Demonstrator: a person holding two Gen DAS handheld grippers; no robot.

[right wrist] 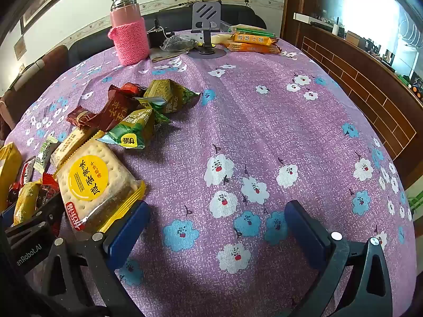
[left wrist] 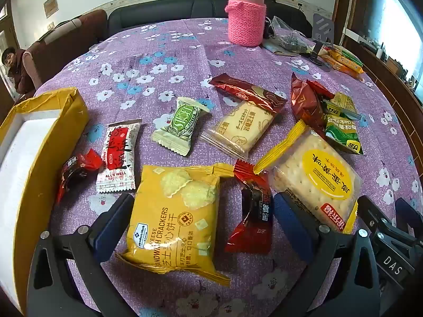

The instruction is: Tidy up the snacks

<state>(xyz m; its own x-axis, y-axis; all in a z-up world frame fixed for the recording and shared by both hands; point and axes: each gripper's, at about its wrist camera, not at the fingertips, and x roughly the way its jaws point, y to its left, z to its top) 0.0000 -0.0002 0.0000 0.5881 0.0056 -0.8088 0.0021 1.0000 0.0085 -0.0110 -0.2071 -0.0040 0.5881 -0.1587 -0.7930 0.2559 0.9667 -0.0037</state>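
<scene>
Several snack packets lie on the purple flowered tablecloth (right wrist: 264, 121). My left gripper (left wrist: 203, 219) is open, its jaws either side of a yellow sandwich-cracker pack (left wrist: 174, 211) and a red candy packet (left wrist: 252, 211), not touching them. To its right lies a clear soda-cracker pack with a yellow round label (left wrist: 314, 174), also in the right wrist view (right wrist: 92, 185). Beyond are a cheese biscuit pack (left wrist: 243, 121), a green-white candy (left wrist: 181, 124), a red-white packet (left wrist: 119, 155) and a small dark red candy (left wrist: 76, 169). My right gripper (right wrist: 216, 227) is open and empty over bare cloth.
A yellow cardboard box with a white inside (left wrist: 34, 142) stands at the left. A heap of red and green packets (right wrist: 137, 113) lies mid-table. A pink flask in a knitted sleeve (right wrist: 129, 31), a phone stand (right wrist: 206, 26) and orange biscuit packs (right wrist: 251, 42) are at the far edge.
</scene>
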